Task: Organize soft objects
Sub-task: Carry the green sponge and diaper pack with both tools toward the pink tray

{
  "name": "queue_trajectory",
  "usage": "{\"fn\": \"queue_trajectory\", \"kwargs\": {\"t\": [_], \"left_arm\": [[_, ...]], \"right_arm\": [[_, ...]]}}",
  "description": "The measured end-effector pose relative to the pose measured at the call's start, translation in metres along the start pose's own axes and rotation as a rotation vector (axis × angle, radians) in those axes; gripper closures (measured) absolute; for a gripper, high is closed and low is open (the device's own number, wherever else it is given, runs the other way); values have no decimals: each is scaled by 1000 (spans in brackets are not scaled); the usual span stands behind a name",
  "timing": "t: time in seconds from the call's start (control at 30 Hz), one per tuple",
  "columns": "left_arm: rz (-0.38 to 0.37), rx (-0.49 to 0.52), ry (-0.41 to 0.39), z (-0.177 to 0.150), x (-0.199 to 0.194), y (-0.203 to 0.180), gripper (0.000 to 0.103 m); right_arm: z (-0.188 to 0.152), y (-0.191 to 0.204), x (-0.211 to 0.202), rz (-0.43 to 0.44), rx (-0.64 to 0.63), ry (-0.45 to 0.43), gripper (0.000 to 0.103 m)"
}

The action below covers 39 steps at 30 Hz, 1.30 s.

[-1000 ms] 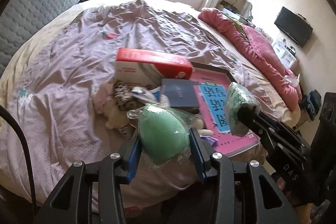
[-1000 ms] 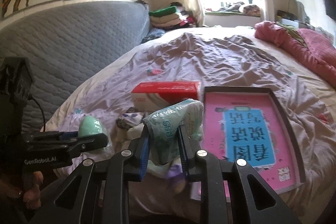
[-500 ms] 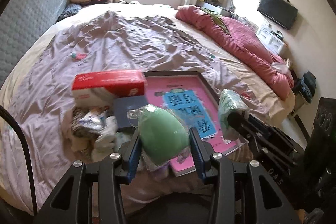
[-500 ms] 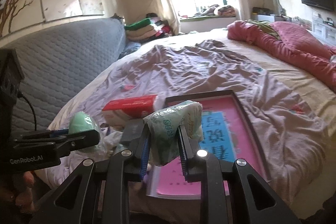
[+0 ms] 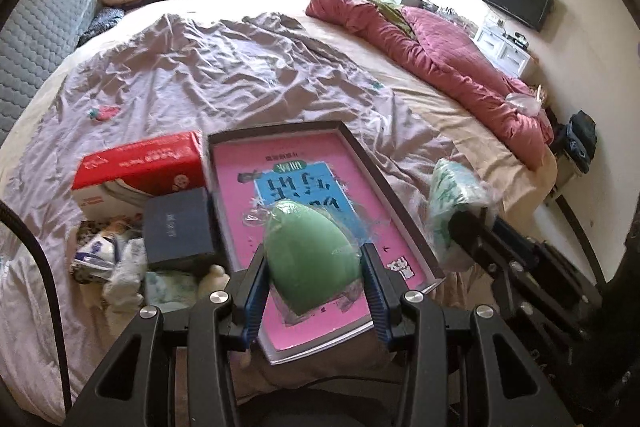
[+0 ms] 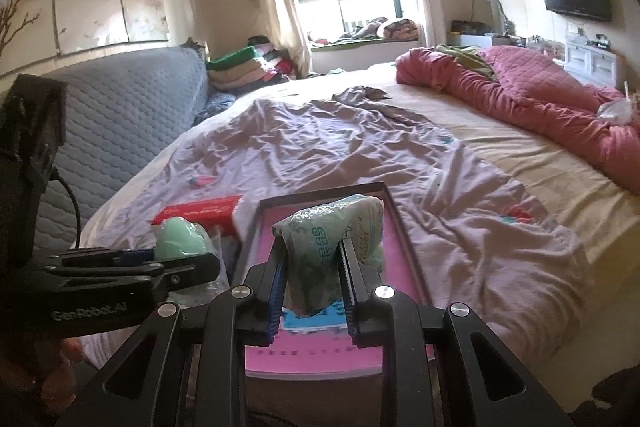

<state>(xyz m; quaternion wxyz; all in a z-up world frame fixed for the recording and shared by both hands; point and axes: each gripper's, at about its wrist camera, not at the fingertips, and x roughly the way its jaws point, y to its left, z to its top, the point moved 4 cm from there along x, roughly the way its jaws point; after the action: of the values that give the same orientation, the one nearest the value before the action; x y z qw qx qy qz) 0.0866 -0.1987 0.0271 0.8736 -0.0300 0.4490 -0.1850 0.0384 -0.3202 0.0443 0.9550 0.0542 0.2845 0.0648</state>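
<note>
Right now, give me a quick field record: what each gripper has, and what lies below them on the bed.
left gripper: shut on the green sponge, egg-shaped, in clear wrap
right gripper: shut on the tissue pack, pale green plastic
below both: pink book lying in a dark-rimmed tray
left of tray: red box, navy box in front of it
near left edge: heap of small soft items
surface: bed with rumpled lilac sheet
far right: pink quilt, bunched
</note>
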Motion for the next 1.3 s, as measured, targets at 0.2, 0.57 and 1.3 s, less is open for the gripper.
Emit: {"fn": "queue_trajectory", "kwargs": {"t": [0.2, 0.57, 1.3], "left_arm": [[0, 25, 59, -10, 26, -6, 59], [23, 28, 174, -32, 70, 1, 59], [48, 35, 265, -52, 108, 12, 58]], "right_arm": [[-8, -13, 12, -15, -4, 33, 78], [-36, -29, 43, -31, 0, 134, 77], [-69, -27, 91, 51, 1, 256, 78]]}}
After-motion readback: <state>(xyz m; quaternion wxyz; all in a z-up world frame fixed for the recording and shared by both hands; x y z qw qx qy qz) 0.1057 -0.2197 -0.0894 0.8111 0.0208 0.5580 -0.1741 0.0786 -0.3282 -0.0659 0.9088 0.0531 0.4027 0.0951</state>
